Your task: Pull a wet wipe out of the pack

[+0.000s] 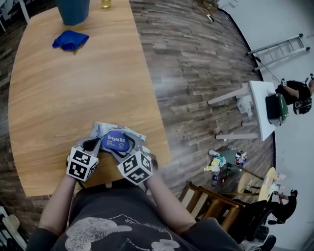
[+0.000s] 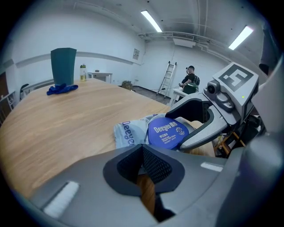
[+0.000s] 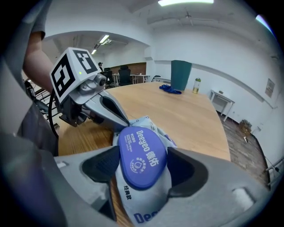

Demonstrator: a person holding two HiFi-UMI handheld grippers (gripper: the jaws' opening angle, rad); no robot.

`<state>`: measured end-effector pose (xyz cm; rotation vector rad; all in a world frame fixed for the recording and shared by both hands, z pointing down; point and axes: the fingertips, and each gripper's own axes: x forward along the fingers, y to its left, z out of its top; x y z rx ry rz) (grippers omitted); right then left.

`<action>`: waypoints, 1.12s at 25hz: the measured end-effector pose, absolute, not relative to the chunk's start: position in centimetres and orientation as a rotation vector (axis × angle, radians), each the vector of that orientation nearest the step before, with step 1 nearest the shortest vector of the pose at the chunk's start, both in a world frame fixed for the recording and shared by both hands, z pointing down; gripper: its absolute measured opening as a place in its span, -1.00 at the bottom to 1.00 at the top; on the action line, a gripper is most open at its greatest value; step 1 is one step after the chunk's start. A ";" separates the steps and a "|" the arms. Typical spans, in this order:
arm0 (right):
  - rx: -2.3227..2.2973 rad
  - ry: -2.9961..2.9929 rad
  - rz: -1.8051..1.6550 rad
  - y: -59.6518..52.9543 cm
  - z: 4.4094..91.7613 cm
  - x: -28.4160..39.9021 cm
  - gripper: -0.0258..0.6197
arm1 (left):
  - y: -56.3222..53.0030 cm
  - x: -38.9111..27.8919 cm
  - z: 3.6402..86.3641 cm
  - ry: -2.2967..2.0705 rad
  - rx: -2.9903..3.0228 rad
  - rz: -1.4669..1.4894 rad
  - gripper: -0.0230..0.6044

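A pale grey wet wipe pack [image 1: 104,129] with a round blue lid [image 1: 116,141] lies at the near edge of the wooden table [image 1: 73,93]. My left gripper [image 1: 94,142] is shut, its tips [image 3: 126,123] pinching the pack's left edge. In the left gripper view the shut jaws [image 2: 143,149] meet right at the pack [image 2: 128,134]. My right gripper [image 1: 121,146] stands open, its jaws one on each side of the closed lid [image 3: 141,153]. Its pads [image 3: 100,166] do not press on the lid. No wipe shows outside the pack [image 3: 141,209].
A crumpled blue cloth [image 1: 70,40], a teal container [image 1: 72,11] and a small bottle [image 1: 105,3] stand at the table's far end. The table's curved right edge [image 1: 156,105] runs close to the pack. On the floor to the right are a wooden chair [image 1: 211,202] and a white table [image 1: 259,109].
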<state>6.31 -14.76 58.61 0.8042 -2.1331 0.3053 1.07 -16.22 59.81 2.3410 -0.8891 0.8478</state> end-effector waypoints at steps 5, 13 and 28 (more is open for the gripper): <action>0.796 -2.125 0.266 -14.9 59.2 6.2 0.08 | -16.3 1.1 59.9 -0.859 2.322 0.851 -0.87; 0.765 -2.157 0.358 -15.0 59.4 6.3 0.08 | -16.1 1.1 59.9 -0.856 2.319 0.859 -0.87; 0.691 -2.202 0.572 -15.2 58.7 6.6 0.05 | -16.2 1.4 59.9 -0.846 2.320 0.870 -0.87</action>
